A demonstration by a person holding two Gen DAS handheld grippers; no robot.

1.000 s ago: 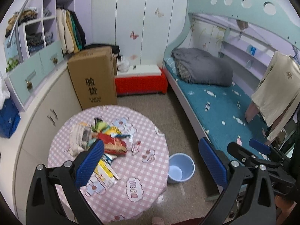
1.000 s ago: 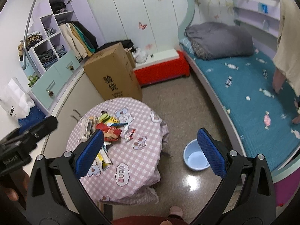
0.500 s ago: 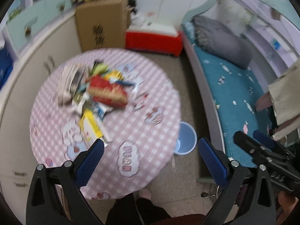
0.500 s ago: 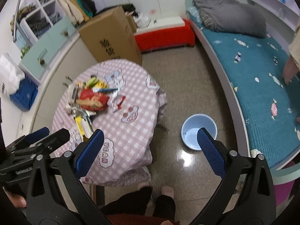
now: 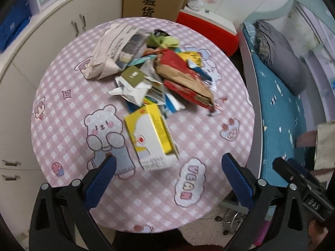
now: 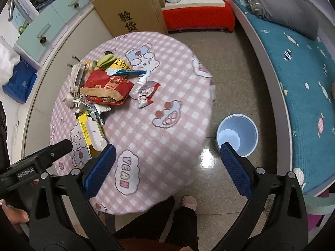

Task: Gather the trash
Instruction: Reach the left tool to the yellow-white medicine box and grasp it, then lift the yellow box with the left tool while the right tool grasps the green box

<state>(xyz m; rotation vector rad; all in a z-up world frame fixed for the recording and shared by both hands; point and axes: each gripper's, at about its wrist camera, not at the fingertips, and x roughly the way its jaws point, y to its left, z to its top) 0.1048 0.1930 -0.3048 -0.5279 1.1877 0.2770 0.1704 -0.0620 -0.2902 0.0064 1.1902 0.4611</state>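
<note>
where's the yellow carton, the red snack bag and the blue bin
yellow carton (image 5: 149,138), left wrist view, on its white front panel
red snack bag (image 6: 106,87), right wrist view, on the red middle of the bag
blue bin (image 6: 237,135), right wrist view, on its inner floor

The trash pile (image 5: 159,77) is lying on the far half of the round desk (image 5: 69,108), with a carton (image 5: 150,140) sitting nearest the person, just in front of the heap. A bucket (image 6: 237,135) is standing on the floor to the right of the desk, between it and the bed (image 6: 303,87). A cardboard box (image 6: 132,10) is standing behind the desk, a cabinet (image 5: 27,67) running along its left.
</note>
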